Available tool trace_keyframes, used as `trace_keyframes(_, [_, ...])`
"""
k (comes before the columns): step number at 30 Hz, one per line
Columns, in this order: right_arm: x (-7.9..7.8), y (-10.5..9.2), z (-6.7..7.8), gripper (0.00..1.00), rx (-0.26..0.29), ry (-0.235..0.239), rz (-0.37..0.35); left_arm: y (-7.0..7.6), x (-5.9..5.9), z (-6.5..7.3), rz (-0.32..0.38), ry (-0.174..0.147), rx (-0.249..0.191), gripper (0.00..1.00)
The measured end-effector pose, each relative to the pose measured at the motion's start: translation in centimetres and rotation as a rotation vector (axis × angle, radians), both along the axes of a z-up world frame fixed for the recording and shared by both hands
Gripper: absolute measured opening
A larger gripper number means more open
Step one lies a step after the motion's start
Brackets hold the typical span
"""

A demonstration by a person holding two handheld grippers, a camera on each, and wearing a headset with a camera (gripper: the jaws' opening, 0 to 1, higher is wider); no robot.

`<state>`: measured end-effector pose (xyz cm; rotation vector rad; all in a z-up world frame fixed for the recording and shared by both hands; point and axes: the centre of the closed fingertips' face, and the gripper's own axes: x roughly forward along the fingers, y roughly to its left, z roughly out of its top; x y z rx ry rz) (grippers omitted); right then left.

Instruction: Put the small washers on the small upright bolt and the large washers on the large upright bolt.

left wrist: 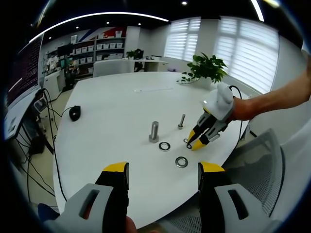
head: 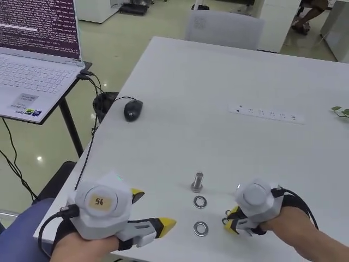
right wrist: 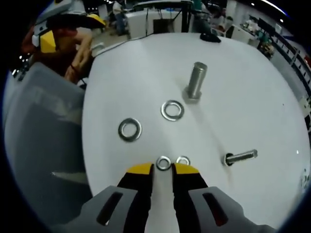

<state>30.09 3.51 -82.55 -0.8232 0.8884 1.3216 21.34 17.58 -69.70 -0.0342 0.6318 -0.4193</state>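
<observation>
Small-washer pickup: your right gripper [right wrist: 163, 168] has its jaws nearly closed, pinching one small washer [right wrist: 163, 163] on the table [right wrist: 252, 97]. Your left gripper [left wrist: 164, 169] is wide open and empty. Next, lift it and centre its hole over the small bolt [right wrist: 240, 157].

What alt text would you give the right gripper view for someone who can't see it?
The right gripper pinches a small washer between yellow-tipped jaws on a white table. Beyond lie another small washer, two large washers, a large bolt and a small bolt.
</observation>
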Motion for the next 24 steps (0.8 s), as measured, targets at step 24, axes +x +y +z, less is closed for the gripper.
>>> trace_keyframes(24, [-0.32, -0.4, 0.34, 0.14, 0.026, -0.006, -0.015, 0.35, -0.24, -0.03, 0.01, 0.002, 0.002, 0.56])
